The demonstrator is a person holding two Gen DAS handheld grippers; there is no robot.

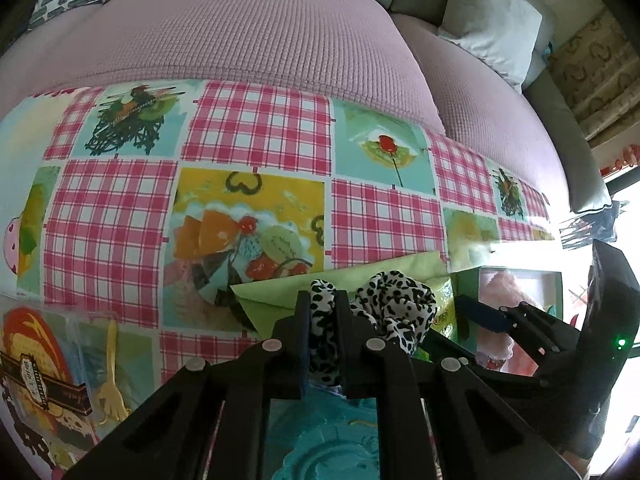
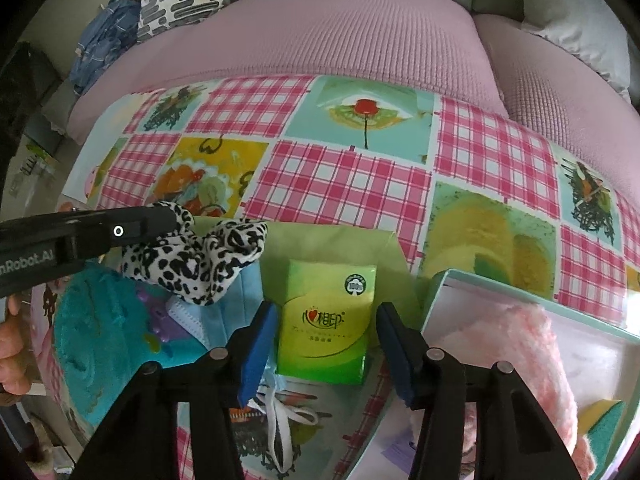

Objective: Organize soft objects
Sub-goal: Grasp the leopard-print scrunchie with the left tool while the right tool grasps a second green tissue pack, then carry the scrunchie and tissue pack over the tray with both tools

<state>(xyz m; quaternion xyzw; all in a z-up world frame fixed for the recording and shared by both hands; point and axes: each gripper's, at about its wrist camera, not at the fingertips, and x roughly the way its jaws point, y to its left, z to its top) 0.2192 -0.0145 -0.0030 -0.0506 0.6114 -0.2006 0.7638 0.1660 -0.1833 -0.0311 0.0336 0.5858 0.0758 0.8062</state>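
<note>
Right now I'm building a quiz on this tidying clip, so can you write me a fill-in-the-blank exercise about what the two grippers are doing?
1. The left gripper is shut on a black-and-white spotted ____.
2. The tissue pack between the open fingers of the right gripper is mostly ____ in colour.
3. The fluffy pink cloth lies inside a ____.
4. The tissue pack rests on a green ____.

Missing words: scrunchie; green; box; envelope
</note>
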